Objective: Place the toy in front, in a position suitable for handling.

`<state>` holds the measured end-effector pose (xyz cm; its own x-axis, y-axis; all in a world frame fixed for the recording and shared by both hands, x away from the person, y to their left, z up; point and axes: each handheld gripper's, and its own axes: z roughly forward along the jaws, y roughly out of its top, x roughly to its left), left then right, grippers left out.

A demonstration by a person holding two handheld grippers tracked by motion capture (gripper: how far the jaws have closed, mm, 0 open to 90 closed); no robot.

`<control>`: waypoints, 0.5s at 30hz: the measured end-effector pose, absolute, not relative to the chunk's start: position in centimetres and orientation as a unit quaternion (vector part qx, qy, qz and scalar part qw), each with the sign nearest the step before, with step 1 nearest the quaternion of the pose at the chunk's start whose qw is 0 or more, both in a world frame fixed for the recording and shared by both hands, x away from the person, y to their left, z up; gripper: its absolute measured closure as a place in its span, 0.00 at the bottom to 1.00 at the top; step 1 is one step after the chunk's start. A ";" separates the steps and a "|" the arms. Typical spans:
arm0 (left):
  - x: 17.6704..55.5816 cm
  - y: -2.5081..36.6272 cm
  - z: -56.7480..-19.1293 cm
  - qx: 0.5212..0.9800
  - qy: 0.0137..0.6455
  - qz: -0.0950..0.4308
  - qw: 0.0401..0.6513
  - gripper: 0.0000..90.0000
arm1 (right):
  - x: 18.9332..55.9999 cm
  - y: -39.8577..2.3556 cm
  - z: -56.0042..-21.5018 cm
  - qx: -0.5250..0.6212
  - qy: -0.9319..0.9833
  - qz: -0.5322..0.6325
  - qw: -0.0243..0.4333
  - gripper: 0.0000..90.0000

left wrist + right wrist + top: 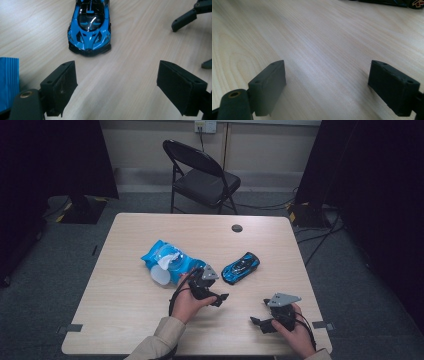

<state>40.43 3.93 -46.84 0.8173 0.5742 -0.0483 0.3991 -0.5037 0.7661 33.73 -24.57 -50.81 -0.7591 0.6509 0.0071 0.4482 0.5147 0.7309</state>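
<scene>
Jaws of both grippers spread, matte black blocks near glossy blue toy car (89, 27).

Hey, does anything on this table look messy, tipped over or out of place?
Only the blue wipes pack: its flap stands open and a white wipe hangs out onto the table. The toy car sits upright on its wheels, undamaged. Nothing is spilled.

Beige sleeves (159, 340), black grippers, grey plates
</scene>
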 end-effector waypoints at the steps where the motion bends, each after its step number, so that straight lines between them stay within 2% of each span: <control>1: 40.7 3.8 -46.8 0.861 0.282 0.109 0.409 0.18 | 33.7 -24.6 -50.8 0.320 0.860 0.375 0.135 0.16; 15: 43.6 1.7 -47.4 0.863 0.292 0.124 0.393 0.18 | 33.7 -24.6 -50.8 0.320 0.859 0.375 0.134 0.15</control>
